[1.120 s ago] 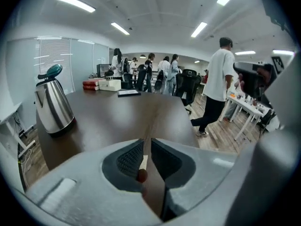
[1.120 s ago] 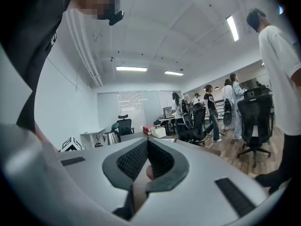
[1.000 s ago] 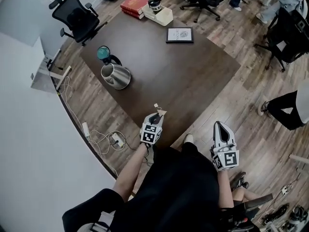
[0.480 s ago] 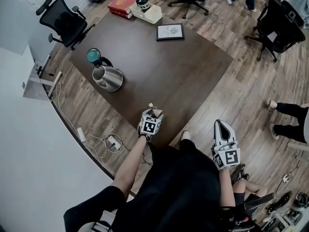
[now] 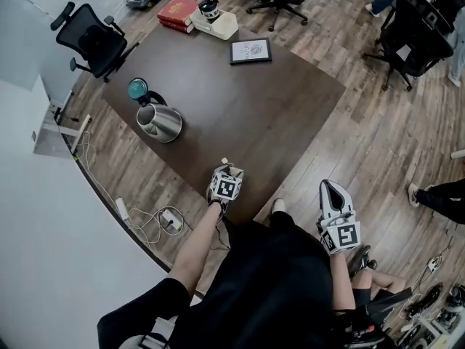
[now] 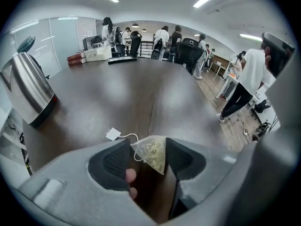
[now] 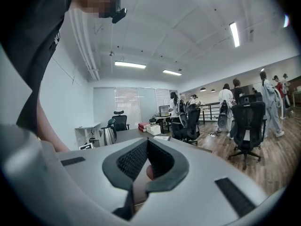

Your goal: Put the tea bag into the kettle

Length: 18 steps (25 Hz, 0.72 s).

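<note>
The tea bag (image 6: 153, 152), a see-through pyramid with a string and white tag (image 6: 113, 134), lies on the dark table (image 5: 283, 115) at its near edge. It sits between the pads of my left gripper (image 6: 148, 150), leaning on the right pad (image 6: 181, 158). Those jaws have just swung wide and stand open, pointing steeply down (image 5: 227, 171). The steel kettle (image 5: 161, 122) stands at the table's left edge with its teal lid (image 5: 137, 89) tipped up; it is far left in the left gripper view (image 6: 26, 91). My right gripper (image 5: 328, 188) hangs off the table over the floor, shut and empty (image 7: 146, 143).
At the table's far end lie red books (image 5: 174, 11), a white box with a black jar (image 5: 213, 22) and a framed picture (image 5: 251, 51). Office chairs (image 5: 94, 38) stand around. Cables and a power strip (image 5: 166, 217) lie on the floor at left. People stand in the background.
My left gripper has come down to the table's near edge and its jaws have opened off the tea bag, which rests on the table. The right gripper has stayed put.
</note>
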### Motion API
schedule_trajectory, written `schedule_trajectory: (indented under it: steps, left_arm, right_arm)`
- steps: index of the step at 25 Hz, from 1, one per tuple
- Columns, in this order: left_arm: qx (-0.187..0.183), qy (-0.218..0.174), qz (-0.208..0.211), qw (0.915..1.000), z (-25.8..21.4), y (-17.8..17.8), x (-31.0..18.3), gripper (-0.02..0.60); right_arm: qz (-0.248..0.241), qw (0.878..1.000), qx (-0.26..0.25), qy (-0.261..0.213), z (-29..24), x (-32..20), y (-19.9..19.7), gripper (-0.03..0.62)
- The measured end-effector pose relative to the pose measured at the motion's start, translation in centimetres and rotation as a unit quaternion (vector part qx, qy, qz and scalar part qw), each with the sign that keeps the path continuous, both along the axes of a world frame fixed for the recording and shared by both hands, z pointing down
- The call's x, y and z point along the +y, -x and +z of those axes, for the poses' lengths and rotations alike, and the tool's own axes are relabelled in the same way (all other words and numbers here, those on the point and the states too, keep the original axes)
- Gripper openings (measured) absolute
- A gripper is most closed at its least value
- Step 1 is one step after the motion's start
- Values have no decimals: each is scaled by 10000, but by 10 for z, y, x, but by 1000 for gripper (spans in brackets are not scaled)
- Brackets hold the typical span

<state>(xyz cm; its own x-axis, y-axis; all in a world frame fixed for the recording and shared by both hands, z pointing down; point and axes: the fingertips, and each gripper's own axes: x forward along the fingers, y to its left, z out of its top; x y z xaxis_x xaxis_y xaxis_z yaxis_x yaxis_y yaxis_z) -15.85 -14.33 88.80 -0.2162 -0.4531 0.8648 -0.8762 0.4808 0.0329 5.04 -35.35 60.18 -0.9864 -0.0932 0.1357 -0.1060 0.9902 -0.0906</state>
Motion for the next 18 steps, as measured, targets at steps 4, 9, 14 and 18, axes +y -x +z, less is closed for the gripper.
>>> schedule_trajectory:
  steps: [4, 9, 14, 18]
  left_arm:
    - [-279, 234, 231, 9991, -1, -9, 0, 49]
    - [-446, -136, 338, 9983, -15, -19, -7, 40]
    - [-541, -740, 138, 9957, -47, -16, -14, 38]
    - [-342, -1583, -125, 9867, -91, -18, -27, 38]
  right_arm:
    - [9, 10000, -19, -13, -2, 1, -3, 6]
    - [51, 9999, -80, -36, -3, 0, -9, 6]
    - [63, 9999, -95, -38, -4, 2, -13, 6]
    - [59, 9999, -122, -29, -3, 3, -16, 6]
